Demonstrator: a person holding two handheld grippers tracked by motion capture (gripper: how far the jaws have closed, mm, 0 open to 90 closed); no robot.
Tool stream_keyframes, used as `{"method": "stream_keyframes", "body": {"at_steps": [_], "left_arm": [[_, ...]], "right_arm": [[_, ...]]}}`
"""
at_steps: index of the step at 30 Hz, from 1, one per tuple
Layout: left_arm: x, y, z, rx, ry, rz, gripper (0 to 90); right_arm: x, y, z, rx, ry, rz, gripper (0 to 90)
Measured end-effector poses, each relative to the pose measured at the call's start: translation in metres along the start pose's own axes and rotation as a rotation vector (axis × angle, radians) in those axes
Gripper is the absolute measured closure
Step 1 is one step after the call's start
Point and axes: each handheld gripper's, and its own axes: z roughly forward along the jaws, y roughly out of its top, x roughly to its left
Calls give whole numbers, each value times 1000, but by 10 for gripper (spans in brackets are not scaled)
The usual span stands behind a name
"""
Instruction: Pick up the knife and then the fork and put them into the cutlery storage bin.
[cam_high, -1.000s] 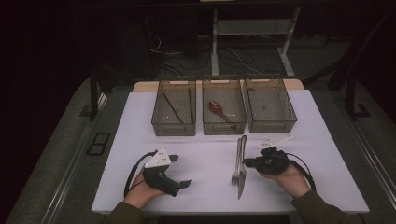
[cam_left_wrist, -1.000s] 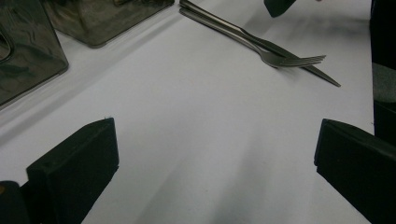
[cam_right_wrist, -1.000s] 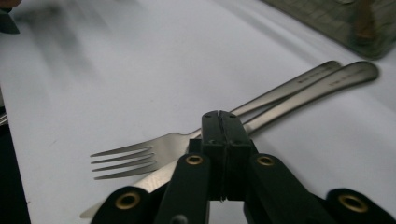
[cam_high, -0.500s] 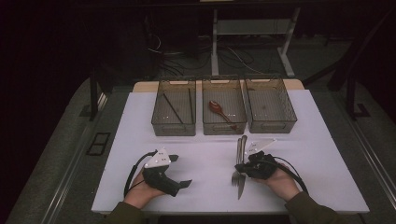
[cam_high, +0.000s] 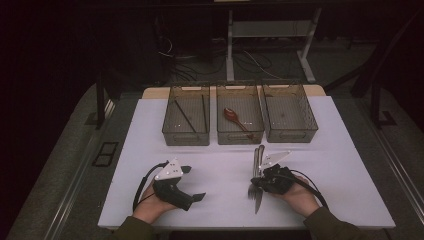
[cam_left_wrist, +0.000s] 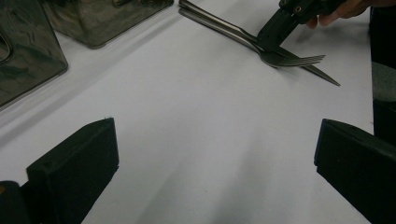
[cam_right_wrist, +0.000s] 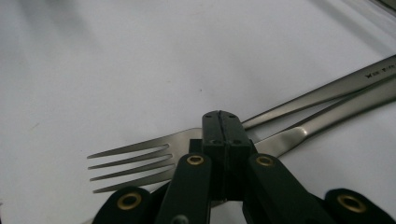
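A steel fork (cam_high: 252, 189) and a knife (cam_high: 258, 202) lie side by side on the white table (cam_high: 320, 150), handles toward the bins. My right gripper (cam_high: 260, 181) is shut, and its joined jaw tips rest at the fork's neck. In the right gripper view the right gripper (cam_right_wrist: 222, 119) has its jaws closed flat together over the fork (cam_right_wrist: 135, 163) and knife (cam_right_wrist: 285, 137), with nothing between them. My left gripper (cam_high: 194, 183) lies in the hand at the front left, open and empty. In the left gripper view the left gripper (cam_left_wrist: 215, 140) faces the fork (cam_left_wrist: 299, 60) and the right gripper (cam_left_wrist: 271, 39).
Three clear bins stand in a row at the back. The left bin (cam_high: 186, 135) holds dark thin sticks, the middle bin (cam_high: 240, 137) a reddish spoon (cam_high: 234, 117), and the right bin (cam_high: 291, 134) looks bare. The table's front edge runs just below both hands.
My right gripper has moved left and slightly down from beside the cutlery onto the fork and knife. The left gripper has stayed where it was.
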Motion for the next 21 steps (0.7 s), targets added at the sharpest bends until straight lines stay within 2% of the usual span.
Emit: {"method": "stream_keyframes", "body": {"at_steps": [14, 21], "left_arm": [[0, 0, 0, -1, 0, -2, 0], [0, 0, 0, -1, 0, -2, 0]], "right_arm": [[1, -4, -6, 36, -54, -15, 900], [-4, -10, -13, 50, -73, 5, 900]]}}
